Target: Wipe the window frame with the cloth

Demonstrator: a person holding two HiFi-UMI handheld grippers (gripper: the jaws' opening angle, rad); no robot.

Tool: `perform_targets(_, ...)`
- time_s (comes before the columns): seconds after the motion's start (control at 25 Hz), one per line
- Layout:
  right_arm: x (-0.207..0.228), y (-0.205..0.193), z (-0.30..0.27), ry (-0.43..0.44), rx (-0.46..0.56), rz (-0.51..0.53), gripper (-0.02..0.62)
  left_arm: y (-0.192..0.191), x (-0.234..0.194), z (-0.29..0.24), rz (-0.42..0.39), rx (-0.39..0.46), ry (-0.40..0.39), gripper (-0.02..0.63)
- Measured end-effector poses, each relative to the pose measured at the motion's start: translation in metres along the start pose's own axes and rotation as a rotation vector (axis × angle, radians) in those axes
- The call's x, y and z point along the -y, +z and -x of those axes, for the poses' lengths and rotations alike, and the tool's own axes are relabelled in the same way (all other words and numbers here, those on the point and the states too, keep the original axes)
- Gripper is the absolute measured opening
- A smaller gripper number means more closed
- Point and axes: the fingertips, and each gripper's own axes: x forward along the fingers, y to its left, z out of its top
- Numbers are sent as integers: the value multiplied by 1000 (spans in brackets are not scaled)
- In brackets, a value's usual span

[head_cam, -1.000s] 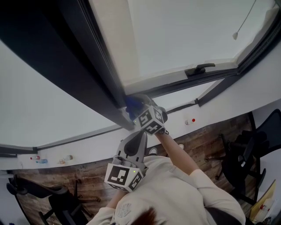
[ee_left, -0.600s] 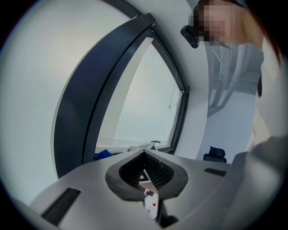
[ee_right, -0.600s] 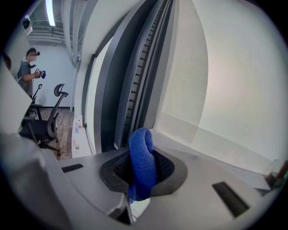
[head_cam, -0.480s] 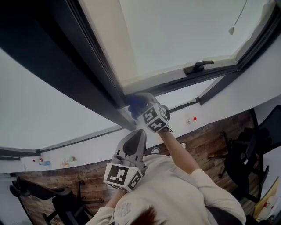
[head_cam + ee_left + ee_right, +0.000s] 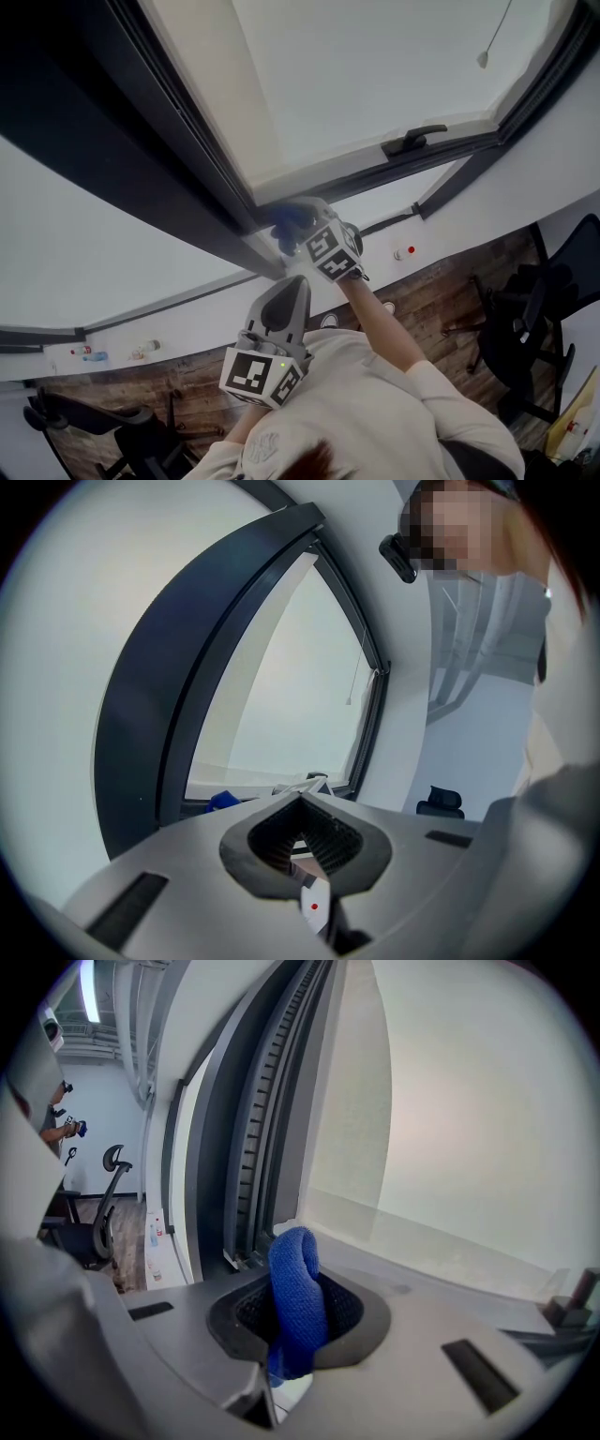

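One blue cloth point(image 5: 295, 1297) sits pinched in the right claw point(image 5: 298, 1318), poking toward the window frame point(image 5: 246, 1147). Left claw point(image 5: 305, 841) clenched, empty.

A black office chair point(image 5: 530, 323) stands on the wood floor point(image 5: 436, 305), with small bottles point(image 5: 91, 356) well apart at the left

Blue textured-weave cloth point(image 5: 295, 1302): solid mid blue, no print. Long window frame point(image 5: 178, 178): dark grey to near black, w/ a pale cream inner strip. Window pane point(image 5: 375, 75): flat milky white-grey. Right gripper point(image 5: 298, 1326) & left gripper point(image 5: 305, 834): matt light grey bodies, black ribbed pads at the jaws. Marker cubes point(image 5: 262, 373): white faces w/ black square patterns. Plank floor point(image 5: 436, 302): brown wood grain, darker streaks. Person's top point(image 5: 403, 412): off-white. Swivel chairs point(image 5: 525, 333): black. Wall point(image 5: 112, 272) below frame: white, w/ small red dot point(image 5: 411, 250).
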Motion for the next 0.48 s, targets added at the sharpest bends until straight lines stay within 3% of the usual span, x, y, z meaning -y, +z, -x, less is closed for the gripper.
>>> perform_targets(0.48,16,-6,9,-22,10,-49,54,1,-3,-3,3,6,13,5)
